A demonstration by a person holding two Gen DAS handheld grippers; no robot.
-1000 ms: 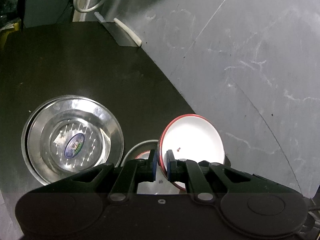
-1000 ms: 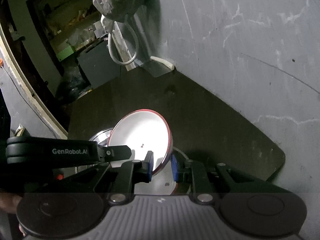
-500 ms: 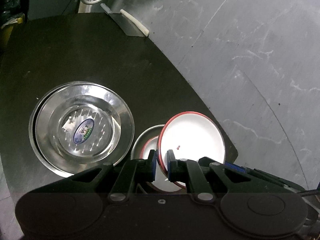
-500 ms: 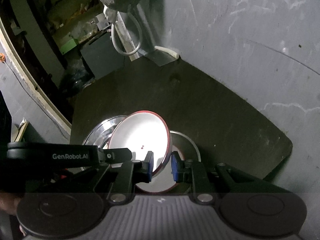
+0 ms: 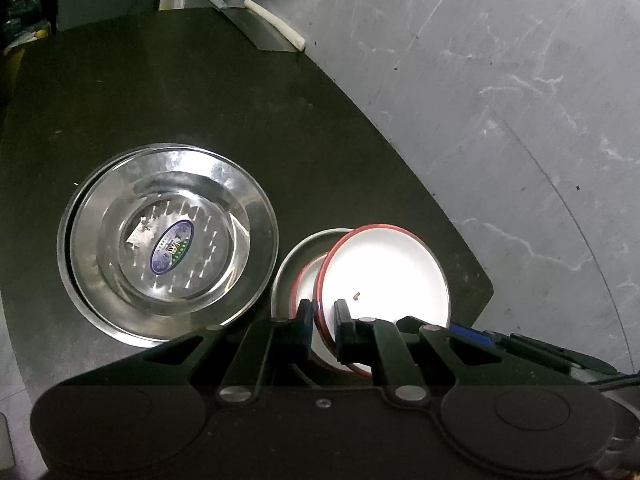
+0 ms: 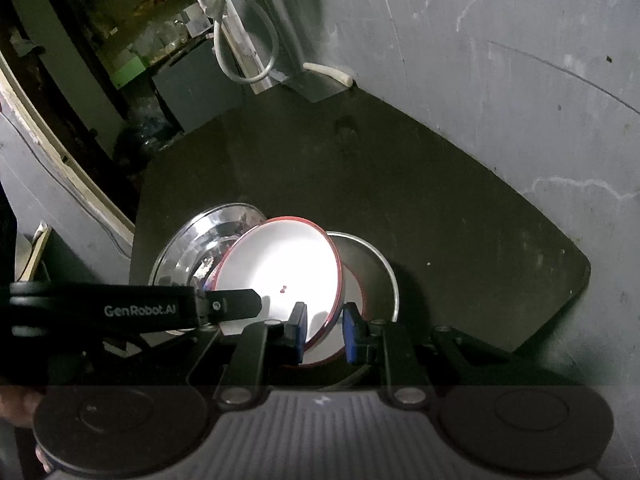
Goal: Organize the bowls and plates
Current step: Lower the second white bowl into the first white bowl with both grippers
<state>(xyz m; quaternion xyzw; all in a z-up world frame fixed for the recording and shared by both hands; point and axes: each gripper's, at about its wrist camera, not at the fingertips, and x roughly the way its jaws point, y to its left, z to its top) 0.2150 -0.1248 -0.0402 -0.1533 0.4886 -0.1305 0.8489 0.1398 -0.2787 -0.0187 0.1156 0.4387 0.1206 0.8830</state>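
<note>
Red-rimmed white round plate [image 5: 384, 272] held tilted, near edge lowest, over the near right corner of the black tabletop [image 5: 200, 92]. Left gripper [image 5: 322, 326] is clamped on its near rim.

Right gripper [image 6: 325, 330]: jaws stand either side of the same rim. A dark sliver shows at the right pad, so I cannot tell whether it is pinching or only straddling.

Change over the last second: both wrist views take in more tabletop, and the small round steel bowl [image 5: 296, 256] under the plate is far more exposed. Plate sits unchanged between the pads, so it travelled with the grippers. A second red-rimmed white dish [image 5: 306, 280] lies inside that bowl.

Judgement: plate is lined up over its match, and stacking is the step in hand.

Wide shiny steel basin with oval blue sticker [image 5: 168, 240] sits just left of the bowl, rims near. A second rim edge beneath suggests a nested pair.

Hidden or unclear:
- Plate underside and any contact with the bowl rim
- Near part of the bowl, behind the gripper bodies
- Small red speck [image 5: 357, 294] on the plate, unidentified
- Steel cleaver with white handle [image 5: 260, 28] at the far edge, partly cut off
- Sticker text, unreadable
</note>
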